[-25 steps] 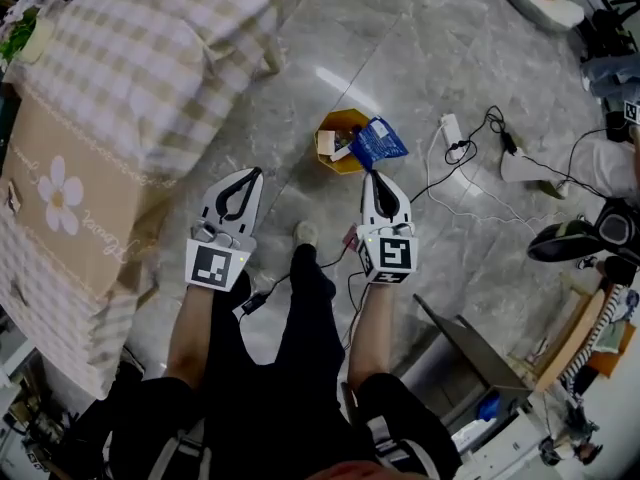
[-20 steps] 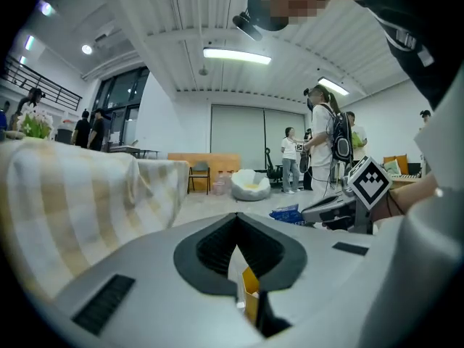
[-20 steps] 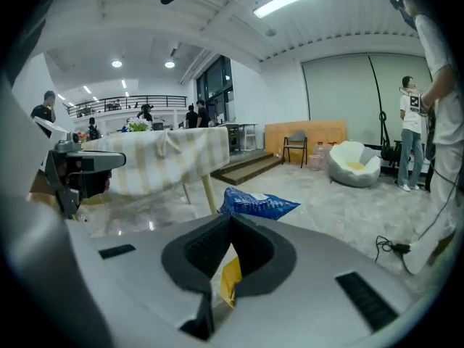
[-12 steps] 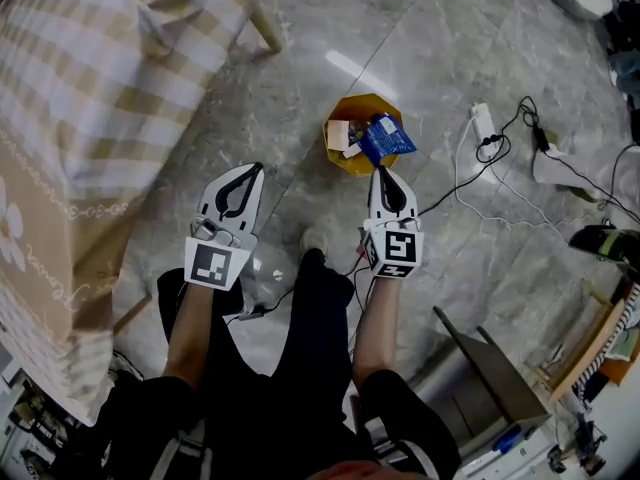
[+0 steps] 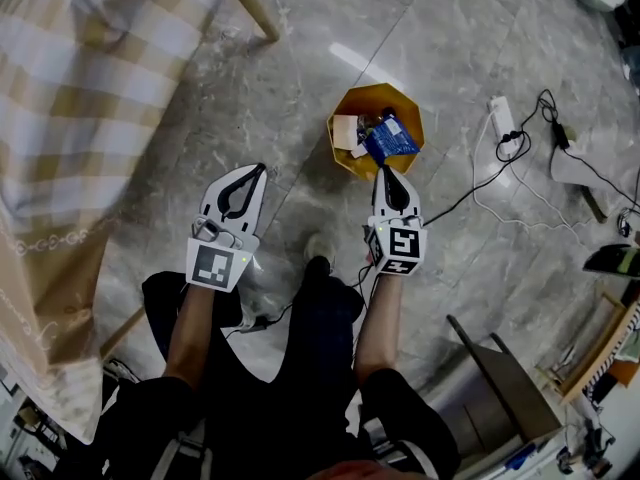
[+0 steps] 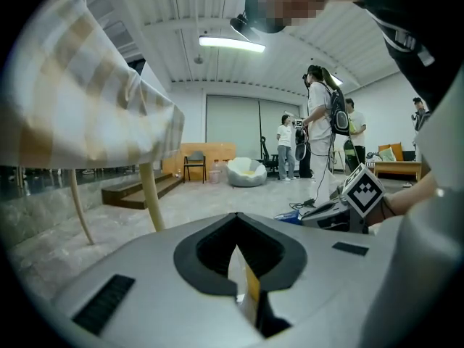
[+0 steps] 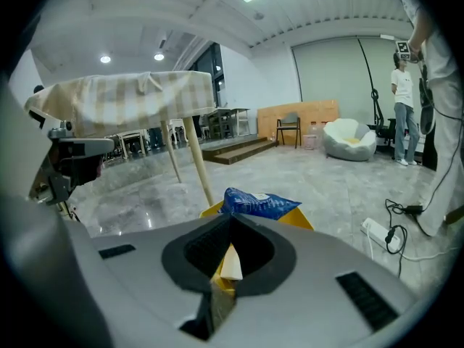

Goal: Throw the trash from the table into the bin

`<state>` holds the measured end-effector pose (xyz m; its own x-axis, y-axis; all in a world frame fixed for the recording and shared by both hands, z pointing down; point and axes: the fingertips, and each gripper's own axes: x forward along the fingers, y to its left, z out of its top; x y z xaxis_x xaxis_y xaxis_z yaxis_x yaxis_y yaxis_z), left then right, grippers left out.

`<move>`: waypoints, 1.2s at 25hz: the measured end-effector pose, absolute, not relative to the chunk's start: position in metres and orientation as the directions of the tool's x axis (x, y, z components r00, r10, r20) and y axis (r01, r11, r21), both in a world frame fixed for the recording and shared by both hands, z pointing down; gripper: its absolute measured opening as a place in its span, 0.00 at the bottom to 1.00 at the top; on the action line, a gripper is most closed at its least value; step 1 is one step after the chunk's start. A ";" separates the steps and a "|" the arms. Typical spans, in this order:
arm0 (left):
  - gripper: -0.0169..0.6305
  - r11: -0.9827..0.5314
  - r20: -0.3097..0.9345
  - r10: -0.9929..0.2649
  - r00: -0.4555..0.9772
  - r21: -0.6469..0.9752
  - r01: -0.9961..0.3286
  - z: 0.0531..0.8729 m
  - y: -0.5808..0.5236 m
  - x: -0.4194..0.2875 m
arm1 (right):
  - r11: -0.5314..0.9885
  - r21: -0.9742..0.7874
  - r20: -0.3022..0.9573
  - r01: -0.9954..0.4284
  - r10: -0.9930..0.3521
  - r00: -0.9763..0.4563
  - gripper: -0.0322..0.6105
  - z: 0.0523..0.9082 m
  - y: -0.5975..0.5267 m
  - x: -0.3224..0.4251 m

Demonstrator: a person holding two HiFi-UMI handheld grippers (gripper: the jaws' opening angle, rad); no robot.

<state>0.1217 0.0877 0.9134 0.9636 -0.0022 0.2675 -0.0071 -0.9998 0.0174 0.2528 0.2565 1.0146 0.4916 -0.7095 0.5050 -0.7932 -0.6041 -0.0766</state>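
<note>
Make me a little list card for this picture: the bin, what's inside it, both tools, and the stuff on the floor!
Bin: yellow, standing on the grey floor
Inside it: blue bag, pale scrap
Right tool: jaws shut, tips at the bin's near rim beside the blue bag; grip on it unclear
Left tool: jaws shut, over bare floor left of the bin
Floor stuff: white power strip, right of the bin

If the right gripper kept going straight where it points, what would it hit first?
Probably the blue packet sticking out of the yellow bin just ahead; depth is hard to judge.
</note>
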 end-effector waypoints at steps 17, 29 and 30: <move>0.03 -1.000 0.207 -0.001 0.978 0.024 -0.006 0.749 0.090 0.087 | -0.563 -0.080 0.435 -0.822 -0.762 0.479 0.40 0.826 0.244 0.221; 0.03 -1.000 0.131 -0.004 0.991 -0.030 0.000 0.560 0.092 0.059 | -0.528 -0.031 0.325 -0.849 -0.808 0.491 0.34 0.611 0.228 0.192; 0.03 -1.000 0.125 -0.004 0.992 -0.029 0.000 0.547 0.093 0.057 | -0.528 -0.029 0.318 -0.849 -0.810 0.493 0.33 0.596 0.227 0.189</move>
<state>0.0572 0.0927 0.5469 0.9921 -0.0038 0.1254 -0.0002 -0.9996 -0.0288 0.1891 0.2274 0.5959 0.4932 -0.8099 0.3176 -0.8487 -0.5280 -0.0286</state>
